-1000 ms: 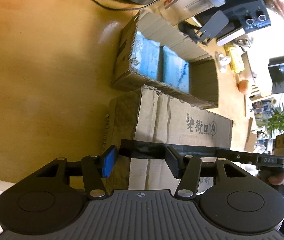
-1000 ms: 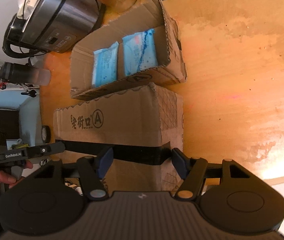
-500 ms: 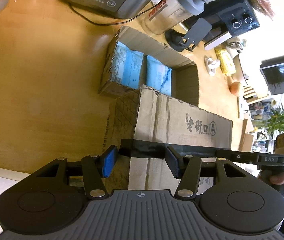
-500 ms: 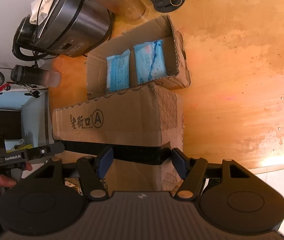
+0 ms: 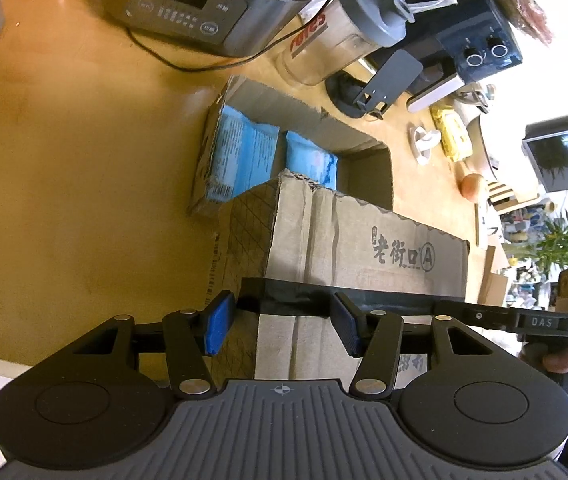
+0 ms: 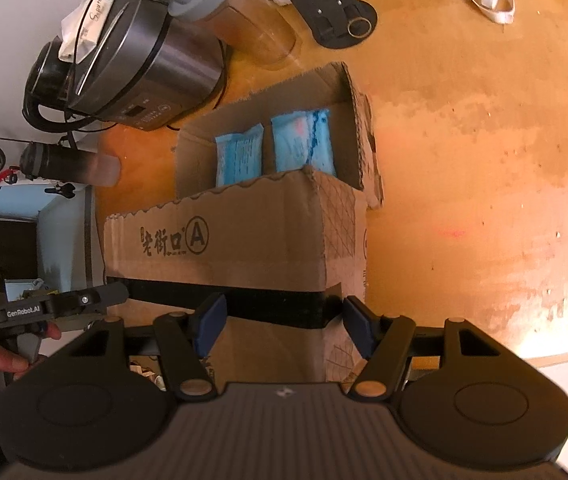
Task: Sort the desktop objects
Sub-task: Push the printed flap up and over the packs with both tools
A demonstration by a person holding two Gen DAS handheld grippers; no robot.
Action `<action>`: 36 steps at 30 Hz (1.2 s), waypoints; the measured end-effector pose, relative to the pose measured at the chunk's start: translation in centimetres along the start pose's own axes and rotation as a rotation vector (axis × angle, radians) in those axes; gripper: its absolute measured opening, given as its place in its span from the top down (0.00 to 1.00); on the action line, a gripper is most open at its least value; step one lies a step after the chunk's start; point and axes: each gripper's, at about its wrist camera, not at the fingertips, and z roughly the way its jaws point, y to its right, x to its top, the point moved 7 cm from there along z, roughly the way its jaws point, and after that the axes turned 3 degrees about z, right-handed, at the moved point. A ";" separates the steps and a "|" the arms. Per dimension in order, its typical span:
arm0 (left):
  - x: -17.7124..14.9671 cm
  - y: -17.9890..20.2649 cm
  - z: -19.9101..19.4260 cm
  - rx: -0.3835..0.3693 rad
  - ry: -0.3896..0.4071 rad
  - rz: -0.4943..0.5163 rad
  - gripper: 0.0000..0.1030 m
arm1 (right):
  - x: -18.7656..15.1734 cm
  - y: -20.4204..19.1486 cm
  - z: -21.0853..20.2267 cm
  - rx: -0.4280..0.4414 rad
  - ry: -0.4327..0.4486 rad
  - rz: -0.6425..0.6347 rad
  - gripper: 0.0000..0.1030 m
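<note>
Left hand-held gripper (image 5: 282,326) view only: orange (image 5: 473,185) beyond taped box (image 5: 364,248).

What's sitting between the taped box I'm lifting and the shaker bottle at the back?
An open carton holding two blue packets lies between the taped box and the shaker bottle. The right wrist view shows it best.

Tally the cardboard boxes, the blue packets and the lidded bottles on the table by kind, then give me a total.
Cardboard boxes: 2, the taped box and the open box
Blue packets: 2, packet and packet, both in the open box
Lidded bottles: 2, grey-lidded and dark-topped
Total: 6
</note>
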 end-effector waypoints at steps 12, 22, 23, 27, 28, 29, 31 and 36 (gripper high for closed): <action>3.5 0.5 -0.3 0.010 0.021 -0.003 0.50 | 3.7 -0.8 0.2 0.014 0.003 -0.009 0.35; 6.7 0.5 0.3 0.007 0.033 -0.010 0.49 | 7.4 -1.3 0.5 0.002 0.014 -0.025 0.35; 7.0 0.5 0.4 0.007 0.034 -0.014 0.49 | 7.7 -1.4 0.5 0.002 0.015 -0.026 0.35; 7.9 0.3 0.4 0.004 0.037 -0.019 0.49 | 8.6 -1.7 0.7 0.003 0.020 -0.030 0.35; 8.2 0.3 0.4 0.005 0.038 -0.020 0.49 | 8.8 -1.7 0.7 0.004 0.021 -0.030 0.35; 8.4 0.3 0.5 0.005 0.039 -0.021 0.49 | 9.0 -1.8 0.8 0.004 0.022 -0.030 0.35; 8.9 0.3 0.5 0.008 0.042 -0.019 0.49 | 9.4 -1.8 1.0 0.006 0.024 -0.026 0.35; 10.1 0.3 0.6 0.009 0.048 -0.014 0.49 | 10.3 -2.0 1.0 0.009 0.034 -0.021 0.35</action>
